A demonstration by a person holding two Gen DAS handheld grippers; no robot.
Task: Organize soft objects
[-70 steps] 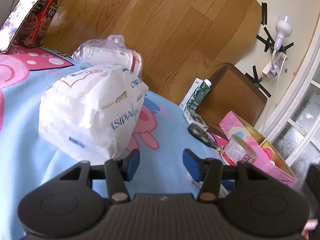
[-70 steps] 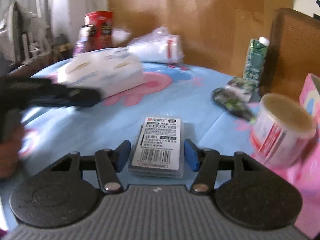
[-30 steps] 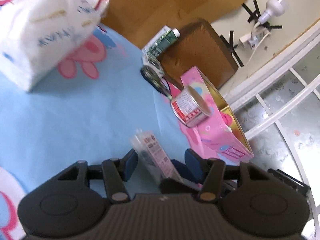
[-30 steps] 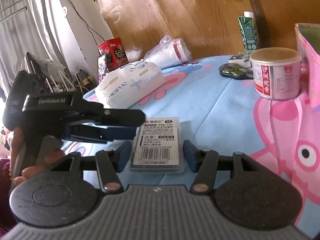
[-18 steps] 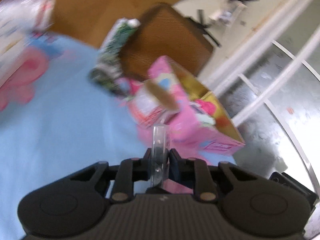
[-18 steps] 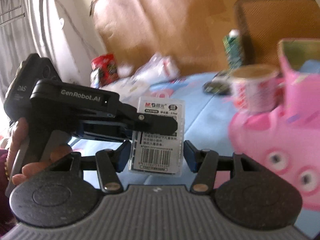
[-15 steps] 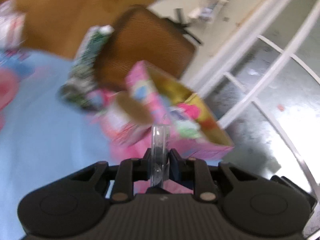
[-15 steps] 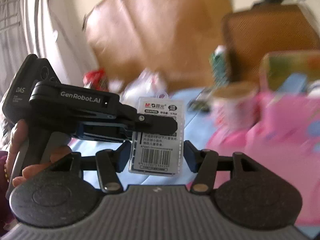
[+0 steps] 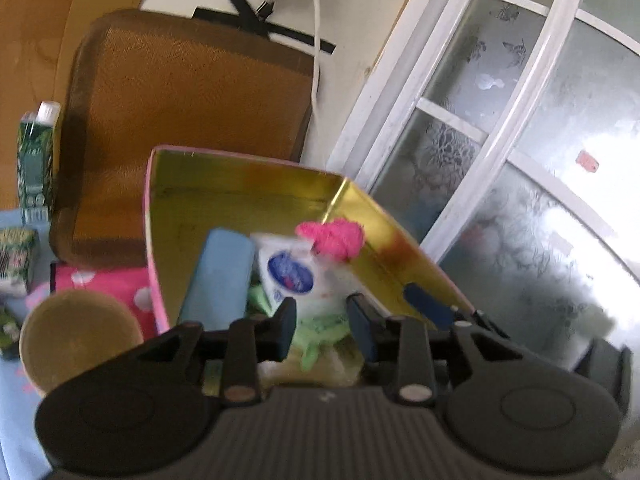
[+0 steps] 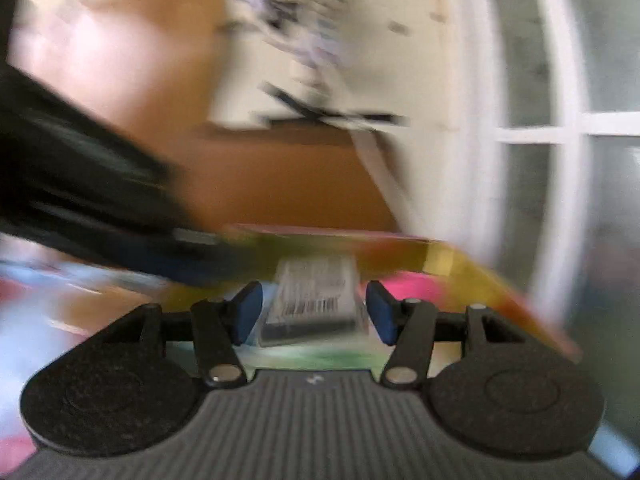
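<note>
- In the left wrist view, a pink box [image 9: 248,184] with a gold lining stands open at the top on the blue-covered surface [image 9: 12,420].
- Inside it, a blue folded pad [image 9: 218,280] leans on the left wall. A white soft pack [image 9: 288,272] with a blue oval label sits beside the pad, a fluffy pink piece [image 9: 332,236] is at the right wall, and pale green soft pieces [image 9: 320,332] lie low at the front.
- The left hand-held gripper [image 9: 324,328] hangs over the near edge of the box. Its jaws are a little apart and opening, and nothing is clamped between them.
- A round tub with a tan lid [image 9: 76,336] stands just left of the box.
- A brown chair back [image 9: 188,100] rises close behind the box, with a green carton [image 9: 34,160] at the chair's left edge.
- A white window frame [image 9: 460,140] runs past the right side of the box, so the free room lies above the open top.
- The right wrist view is heavily blurred.
- The right hand-held gripper [image 10: 314,312] points at the same box, whose gold rim crosses the picture.
- Its jaws stand wide apart, and the pads do not press on anything.
- A clear flat case with a barcode label [image 10: 314,292] shows between the pads, apart from both. I cannot tell whether it rests on the contents.
- Pink shows to the right of the case, and green below it.
- The left hand-held gripper is a dark smear reaching in from the left toward the box rim.
</note>
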